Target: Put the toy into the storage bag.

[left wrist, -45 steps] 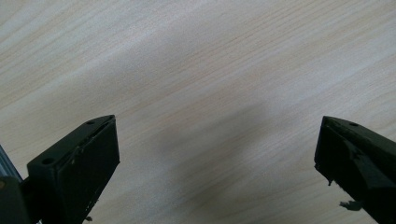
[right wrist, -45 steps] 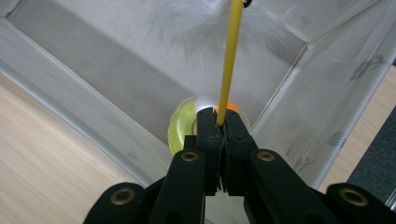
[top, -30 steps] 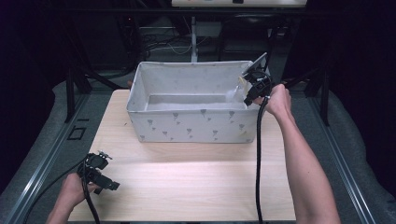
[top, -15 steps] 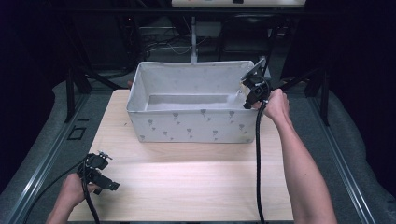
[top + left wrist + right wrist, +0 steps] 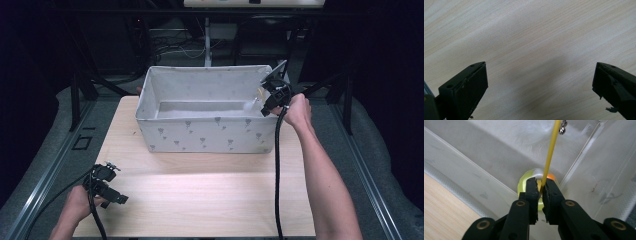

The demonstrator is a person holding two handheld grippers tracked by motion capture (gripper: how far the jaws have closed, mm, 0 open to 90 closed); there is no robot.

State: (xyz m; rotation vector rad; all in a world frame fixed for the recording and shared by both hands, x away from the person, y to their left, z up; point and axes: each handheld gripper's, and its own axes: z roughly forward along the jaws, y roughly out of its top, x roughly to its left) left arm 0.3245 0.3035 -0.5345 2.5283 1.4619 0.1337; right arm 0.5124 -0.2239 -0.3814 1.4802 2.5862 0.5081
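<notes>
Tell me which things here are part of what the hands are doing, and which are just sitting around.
In use:
- right claw, shut on the yellow stick
- fabric bin
- yellow-green ball inside it

Idle:
- left claw, open over the wooden table

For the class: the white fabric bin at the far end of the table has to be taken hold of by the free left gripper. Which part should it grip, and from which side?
Grip the top rim of the bin on its near wall, coming down from above. The bin is open-topped and its walls are thin upright fabric, so an edge probably fits between the jaws, while the body looks far too wide. The left gripper is open over bare table on that near side.
</notes>
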